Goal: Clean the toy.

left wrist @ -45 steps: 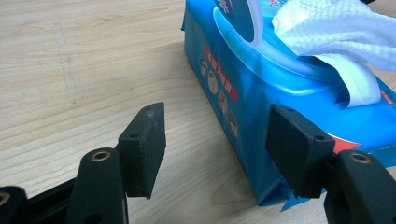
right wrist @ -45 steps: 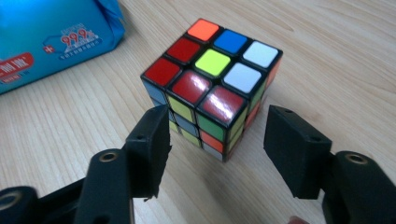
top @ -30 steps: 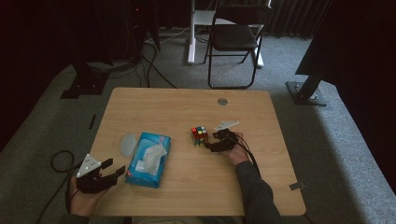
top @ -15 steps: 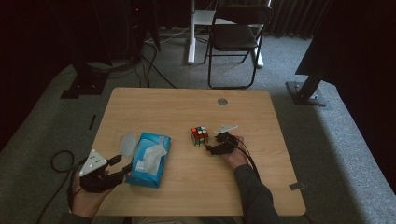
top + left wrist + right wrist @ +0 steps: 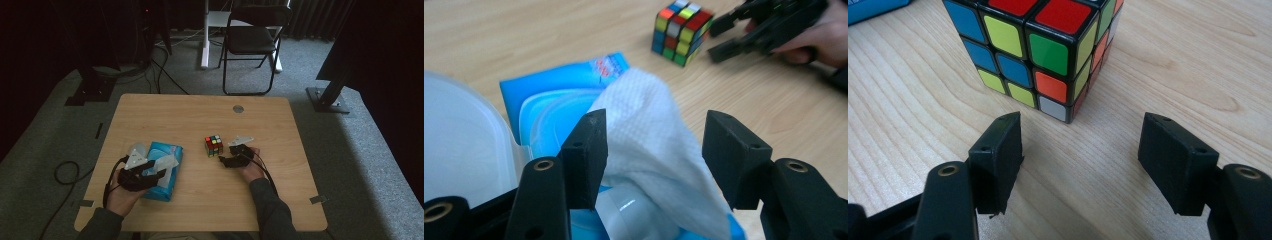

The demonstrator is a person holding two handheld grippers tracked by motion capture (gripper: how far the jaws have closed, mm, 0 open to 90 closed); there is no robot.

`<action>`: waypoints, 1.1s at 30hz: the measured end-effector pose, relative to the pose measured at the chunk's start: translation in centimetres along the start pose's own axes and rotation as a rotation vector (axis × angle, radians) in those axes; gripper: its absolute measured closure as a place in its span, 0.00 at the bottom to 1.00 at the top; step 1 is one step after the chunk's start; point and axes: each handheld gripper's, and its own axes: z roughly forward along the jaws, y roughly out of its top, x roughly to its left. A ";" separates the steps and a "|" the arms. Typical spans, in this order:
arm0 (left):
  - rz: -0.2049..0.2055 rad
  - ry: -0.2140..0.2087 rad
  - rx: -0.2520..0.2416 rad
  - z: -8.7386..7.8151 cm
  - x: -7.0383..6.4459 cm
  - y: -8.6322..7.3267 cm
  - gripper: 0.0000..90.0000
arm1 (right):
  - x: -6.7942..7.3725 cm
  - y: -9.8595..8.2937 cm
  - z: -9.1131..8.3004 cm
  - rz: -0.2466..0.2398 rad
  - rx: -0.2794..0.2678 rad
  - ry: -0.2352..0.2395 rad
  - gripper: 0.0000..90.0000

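Over the pack of wet wipes near the left edge of the wooden table, close to the front left corner: the left gripper, held in a hand coming in from the front edge. Jaws spread wide in the left gripper view, one on each side of a white wipe sticking up out of the blue pack; whether either jaw touches the wipe, hard to tell. Pack's clear flip lid standing open (a pale, blurred shape at the left of that view).

Near the middle of the table, a little toward the right edge: a puzzle cube resting flat on the wood, well apart from the pack. Just beside it on its right, the right gripper, held low in the other hand, a black cable trailing back along the sleeve. Jaws released and wide apart in the right gripper view, gripping nothing, bare wood between them, with the cube just beyond the tips and untouched. Same cube and gripper also far off in the left gripper view.

Toward the far edge, a small round grey cap set into the tabletop. Beyond that edge, on the grey carpet, a black folding chair.
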 end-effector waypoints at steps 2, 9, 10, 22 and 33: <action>-0.001 0.018 0.022 0.8 0.0 0.0 0.50 | 0.1 -0.3 0.0 0.007 -0.021 -0.009 0.37; -0.040 0.025 0.066 1.4 0.5 -0.1 0.75 | 0.3 -0.5 -0.1 0.017 -0.028 -0.019 0.37; -0.038 0.026 0.068 1.4 0.6 -0.1 0.81 | 0.4 -0.5 -0.2 0.020 -0.029 -0.022 0.37; -0.113 -0.005 -0.003 0.4 2.2 1.0 0.97 | 0.6 -0.6 -0.3 0.029 -0.029 -0.031 0.37; -0.121 -0.014 -0.072 -0.5 2.8 2.9 0.98 | 0.6 -0.7 -0.3 0.030 -0.028 -0.032 0.37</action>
